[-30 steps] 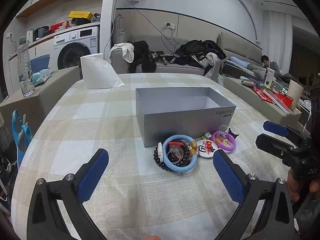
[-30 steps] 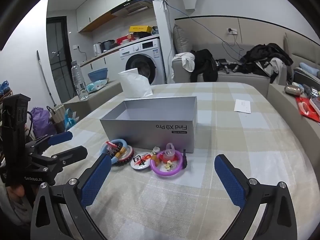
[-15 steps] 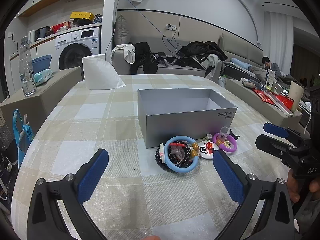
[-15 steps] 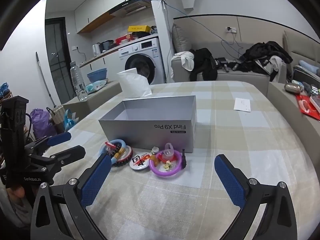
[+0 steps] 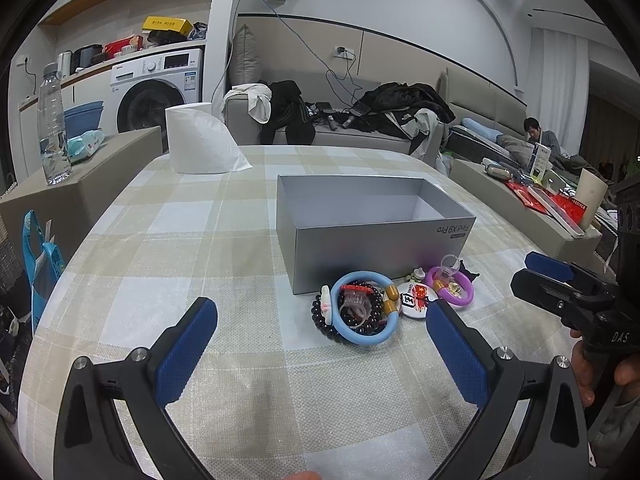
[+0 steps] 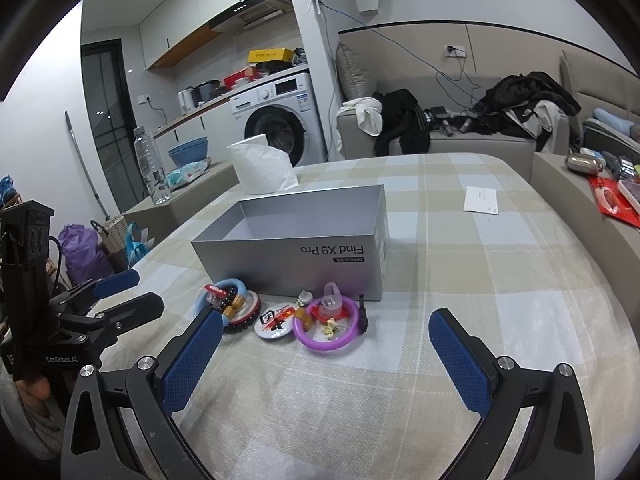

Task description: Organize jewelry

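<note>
while both my grippers hang spread wide over the cloth with nothing between their pads, the risk lies in the first grab. my left gripper (image 5: 322,344) points at the blue ring (image 5: 365,307), which lies over a dark bead bracelet (image 5: 320,316) with a small red-topped clear piece (image 5: 354,300) inside it. if i close on that stack, i judge the jaws may catch only the ring and drag the beads along, or scatter them across the table (image 5: 180,240).

my right gripper (image 6: 326,350) faces the purple ring (image 6: 326,326), which has small charms inside it and a round badge (image 6: 274,322) just beside it. a low pass could nudge the badge or flick the charms away. the badge is flat and thin, so i expect the pads to slide over it.

all the jewelry sits in a tight cluster just in front of the grey box (image 6: 296,248), which stands open and looks empty. the two grippers are near each other, so reaching in together could make them collide. pushing forward too far could shove the box back.
</note>
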Motion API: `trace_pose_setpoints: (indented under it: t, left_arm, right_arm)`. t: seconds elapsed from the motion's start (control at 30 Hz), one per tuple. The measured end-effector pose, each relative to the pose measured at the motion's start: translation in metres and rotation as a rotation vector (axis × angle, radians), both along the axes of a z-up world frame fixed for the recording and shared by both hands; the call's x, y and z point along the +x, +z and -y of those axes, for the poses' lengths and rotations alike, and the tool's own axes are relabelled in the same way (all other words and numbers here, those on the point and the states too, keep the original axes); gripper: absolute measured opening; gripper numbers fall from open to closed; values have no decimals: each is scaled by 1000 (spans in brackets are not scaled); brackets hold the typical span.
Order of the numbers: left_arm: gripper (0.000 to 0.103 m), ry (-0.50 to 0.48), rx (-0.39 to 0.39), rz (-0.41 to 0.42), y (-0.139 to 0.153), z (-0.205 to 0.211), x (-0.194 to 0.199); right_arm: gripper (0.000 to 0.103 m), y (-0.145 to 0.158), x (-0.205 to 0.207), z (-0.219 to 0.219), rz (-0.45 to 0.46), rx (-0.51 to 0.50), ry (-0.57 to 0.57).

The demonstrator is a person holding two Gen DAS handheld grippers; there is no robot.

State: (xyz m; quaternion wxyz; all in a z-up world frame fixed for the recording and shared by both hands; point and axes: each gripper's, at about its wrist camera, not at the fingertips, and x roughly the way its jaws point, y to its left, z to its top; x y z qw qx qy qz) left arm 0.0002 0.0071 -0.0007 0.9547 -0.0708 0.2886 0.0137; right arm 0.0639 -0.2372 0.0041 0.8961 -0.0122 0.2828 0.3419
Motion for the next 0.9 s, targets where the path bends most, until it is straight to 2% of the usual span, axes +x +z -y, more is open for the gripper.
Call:
trace_pose_setpoints:
  t: [0.6,0.9]
  left_arm:
    - [102,2,20,4,1,2,0]
    - [102,1,16,3,0,2,1]
  right_arm:
    - [103,-1,5,5,-45,37,3]
    - [103,-1,4,-2,-51,9,29]
